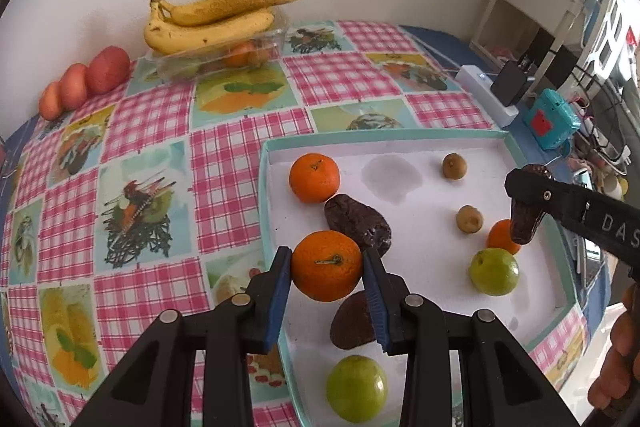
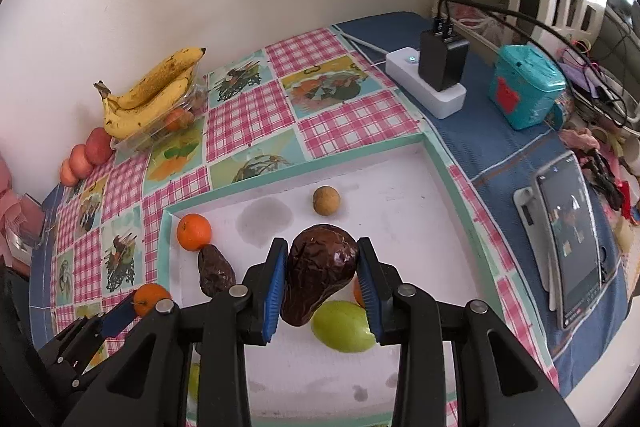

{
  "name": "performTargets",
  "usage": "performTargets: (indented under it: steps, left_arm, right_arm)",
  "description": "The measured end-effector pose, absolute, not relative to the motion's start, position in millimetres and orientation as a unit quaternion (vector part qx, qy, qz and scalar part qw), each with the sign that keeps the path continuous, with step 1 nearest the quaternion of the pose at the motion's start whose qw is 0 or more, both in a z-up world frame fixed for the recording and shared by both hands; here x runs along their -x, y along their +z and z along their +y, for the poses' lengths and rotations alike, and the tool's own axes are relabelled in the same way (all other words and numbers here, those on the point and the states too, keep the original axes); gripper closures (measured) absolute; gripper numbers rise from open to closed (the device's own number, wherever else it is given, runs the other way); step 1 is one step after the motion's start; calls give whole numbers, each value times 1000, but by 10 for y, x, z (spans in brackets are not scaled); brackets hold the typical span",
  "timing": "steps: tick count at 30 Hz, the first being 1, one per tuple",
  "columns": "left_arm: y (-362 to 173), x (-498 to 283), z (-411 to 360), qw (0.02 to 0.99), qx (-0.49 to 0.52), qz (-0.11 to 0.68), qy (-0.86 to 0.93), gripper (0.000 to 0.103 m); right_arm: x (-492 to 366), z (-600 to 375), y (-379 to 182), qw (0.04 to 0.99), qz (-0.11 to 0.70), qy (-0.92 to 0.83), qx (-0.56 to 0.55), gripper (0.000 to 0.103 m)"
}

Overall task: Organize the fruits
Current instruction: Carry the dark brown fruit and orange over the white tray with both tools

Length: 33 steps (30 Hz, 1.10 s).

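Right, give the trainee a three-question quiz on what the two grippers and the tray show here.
1. True or false: the left gripper is shut on an orange.
2. What is the right gripper holding? A) a green fruit B) a dark brown date C) a banana
3. Fill in: the bananas lie on a clear plastic ____ by the wall.

Key: 1 true. 2 B, the dark brown date, held above the white tray. 3 container.
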State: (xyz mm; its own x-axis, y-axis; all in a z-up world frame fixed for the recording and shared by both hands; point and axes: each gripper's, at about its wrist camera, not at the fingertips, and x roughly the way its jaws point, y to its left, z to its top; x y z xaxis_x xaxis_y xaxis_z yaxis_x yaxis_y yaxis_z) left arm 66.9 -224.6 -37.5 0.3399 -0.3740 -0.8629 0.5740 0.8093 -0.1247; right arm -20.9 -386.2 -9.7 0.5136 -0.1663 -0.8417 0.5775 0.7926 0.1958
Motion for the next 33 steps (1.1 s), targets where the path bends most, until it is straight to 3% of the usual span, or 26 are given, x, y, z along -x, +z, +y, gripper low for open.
performTargets:
  steps: [33]
  left_arm:
    - [-718, -765, -2323, 789, -111, 534, -283, 65]
  right_arm:
    - [-106, -3687, -622, 805, 519, -194, -211, 67]
